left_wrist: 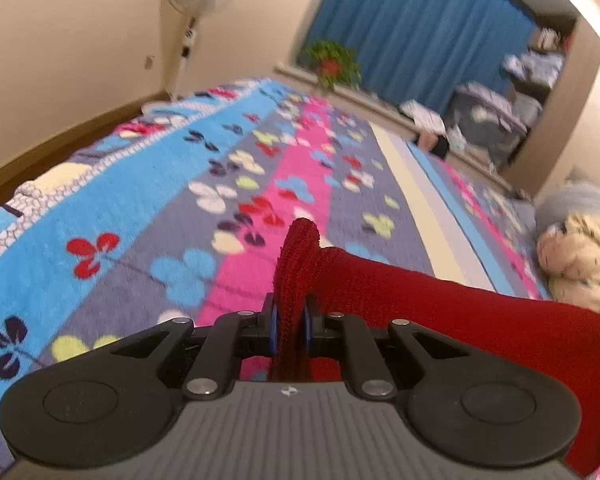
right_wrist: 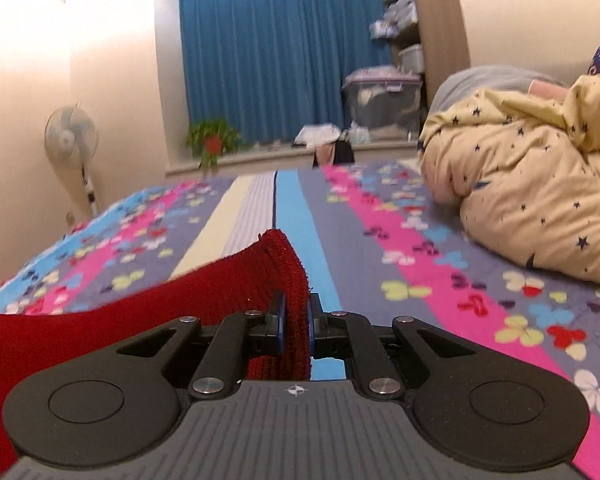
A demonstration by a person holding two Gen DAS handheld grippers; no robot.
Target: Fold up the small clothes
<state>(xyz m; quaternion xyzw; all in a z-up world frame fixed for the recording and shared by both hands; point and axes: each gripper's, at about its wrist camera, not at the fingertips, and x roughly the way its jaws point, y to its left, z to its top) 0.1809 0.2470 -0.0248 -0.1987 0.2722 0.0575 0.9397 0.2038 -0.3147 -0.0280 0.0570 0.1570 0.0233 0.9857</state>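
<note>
Above the flowery bed cover, a red knitted garment hangs stretched between the left claw and the right claw. Each claw pinches one edge tight. No fold shows yet, so I think the folding is only starting.

A: What does the left gripper look like?
B: Black linkage arms with silver screws, blue pads on the fingers, a ribbed grey base with a small round emblem at twelve o'clock, and round black discs at nine and three.
A: And the right gripper?
B: The same build.
</note>
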